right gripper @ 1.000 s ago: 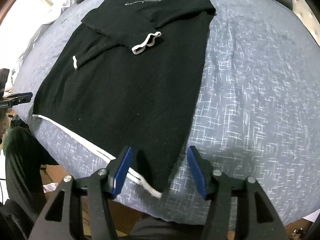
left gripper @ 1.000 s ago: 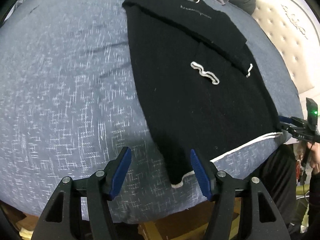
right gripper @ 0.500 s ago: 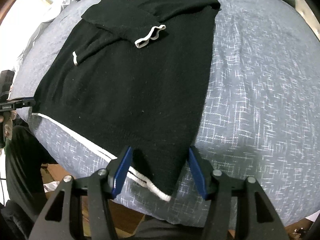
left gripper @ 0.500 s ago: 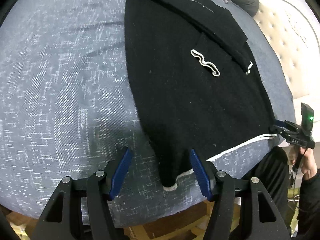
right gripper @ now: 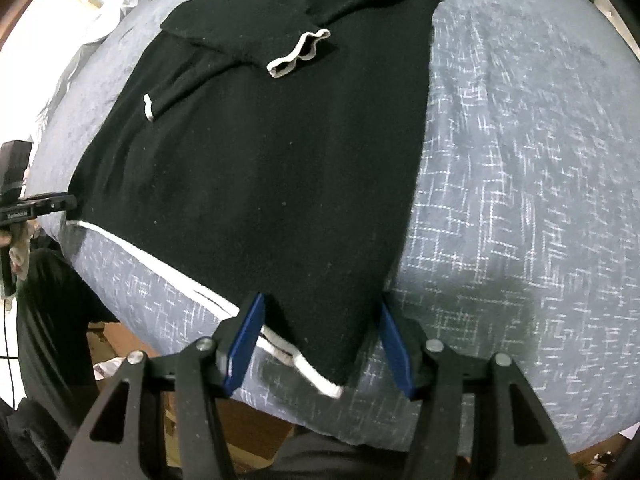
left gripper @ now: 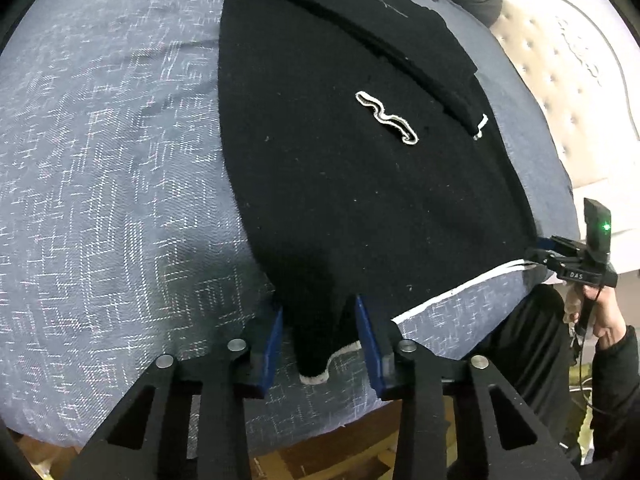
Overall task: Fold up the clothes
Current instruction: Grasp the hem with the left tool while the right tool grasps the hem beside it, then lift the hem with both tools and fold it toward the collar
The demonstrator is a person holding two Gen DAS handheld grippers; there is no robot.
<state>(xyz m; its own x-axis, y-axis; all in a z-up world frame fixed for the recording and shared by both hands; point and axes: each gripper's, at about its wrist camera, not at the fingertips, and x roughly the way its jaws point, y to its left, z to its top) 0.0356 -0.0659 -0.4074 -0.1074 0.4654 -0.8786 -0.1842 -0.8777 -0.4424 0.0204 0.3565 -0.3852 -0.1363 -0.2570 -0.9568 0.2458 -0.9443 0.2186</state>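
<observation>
Black sweater flat on the bed, sleeves crossed over chest. Left gripper and right gripper fingers spread, unclosed, each straddling a hem corner. Best pinching both layers deep between fingers, closing together, lifting evenly.

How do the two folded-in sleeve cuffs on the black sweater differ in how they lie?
The wavy cuff lies near the middle of the sweater, its white trim rippled and gaping open. The flat cuff sits nearer the sweater's side edge, showing only a short, straight strip of white. Both sleeves are folded across the chest, and both cuffs are white-trimmed.
</observation>
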